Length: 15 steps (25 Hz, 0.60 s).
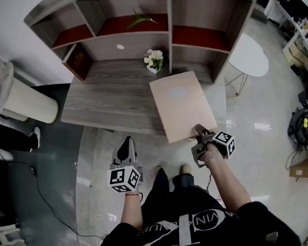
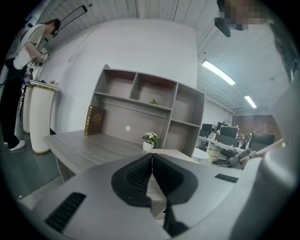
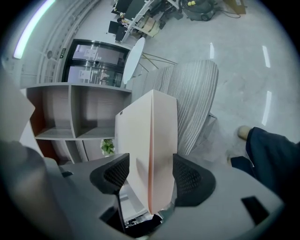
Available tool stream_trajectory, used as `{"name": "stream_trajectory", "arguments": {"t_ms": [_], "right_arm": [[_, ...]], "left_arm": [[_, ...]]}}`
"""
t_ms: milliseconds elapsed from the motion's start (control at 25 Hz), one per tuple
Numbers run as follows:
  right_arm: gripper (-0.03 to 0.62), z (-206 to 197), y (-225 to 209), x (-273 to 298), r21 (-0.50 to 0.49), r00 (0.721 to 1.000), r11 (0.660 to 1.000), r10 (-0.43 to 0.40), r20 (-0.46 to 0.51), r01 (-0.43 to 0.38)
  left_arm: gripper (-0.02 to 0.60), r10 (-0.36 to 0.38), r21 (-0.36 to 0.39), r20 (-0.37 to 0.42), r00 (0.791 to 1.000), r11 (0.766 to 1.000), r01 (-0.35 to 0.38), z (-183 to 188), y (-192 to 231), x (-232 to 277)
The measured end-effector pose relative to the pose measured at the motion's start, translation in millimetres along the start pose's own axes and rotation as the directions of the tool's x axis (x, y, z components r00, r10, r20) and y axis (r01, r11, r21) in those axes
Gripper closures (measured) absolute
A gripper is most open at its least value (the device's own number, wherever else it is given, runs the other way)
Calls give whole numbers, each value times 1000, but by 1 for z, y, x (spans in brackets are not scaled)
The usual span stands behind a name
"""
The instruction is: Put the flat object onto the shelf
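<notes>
The flat object is a pale pink box (image 1: 181, 104) lying on the grey desk (image 1: 107, 96), its near end sticking out past the front edge. My right gripper (image 1: 201, 130) is at the box's near right corner. In the right gripper view the box (image 3: 150, 140) fills the gap between the two pads, and the right gripper (image 3: 150, 168) is shut on it. My left gripper (image 1: 127, 142) hangs in front of the desk, left of the box, shut and empty; its jaws meet in the left gripper view (image 2: 152, 157). The shelf unit (image 1: 140, 36) stands at the back of the desk.
A small pot of white flowers (image 1: 154, 60) stands just behind the box. A brown book (image 1: 79, 61) leans in the lower left shelf bay. A round white table (image 1: 249, 54) is to the right, a white bin (image 1: 25, 102) to the left, with a person (image 2: 28, 51) beside it.
</notes>
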State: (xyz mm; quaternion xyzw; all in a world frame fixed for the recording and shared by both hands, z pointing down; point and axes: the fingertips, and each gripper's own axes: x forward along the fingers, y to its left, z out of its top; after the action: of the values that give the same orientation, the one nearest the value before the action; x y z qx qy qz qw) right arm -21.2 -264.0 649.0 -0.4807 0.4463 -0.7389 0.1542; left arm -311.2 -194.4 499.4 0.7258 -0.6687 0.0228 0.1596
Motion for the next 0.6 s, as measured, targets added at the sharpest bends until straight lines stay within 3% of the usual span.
{"name": "stream_trajectory", "arguments": {"t_ms": [200,320,480,600], "right_arm": [[358,-8,5,-17,-18,999,999,27,-31,-27],[462,-9,11,-28,-12,998,999,51,-32,-52],[553,-5,21,-40,-16,996,996,89,-25,-90],[585,8,40,-50,-197,993,975,112,28,-104]], "left_arm": [[577,-46,-1,-5,999,999,46,-2,-13,13],[575,-76,3,-6,997,997,76,0,-21,23],[577,-107,9,-5,994,994,107,3,-31,34],[577,-125,16,1,992,992,125,7,-37,41]]}}
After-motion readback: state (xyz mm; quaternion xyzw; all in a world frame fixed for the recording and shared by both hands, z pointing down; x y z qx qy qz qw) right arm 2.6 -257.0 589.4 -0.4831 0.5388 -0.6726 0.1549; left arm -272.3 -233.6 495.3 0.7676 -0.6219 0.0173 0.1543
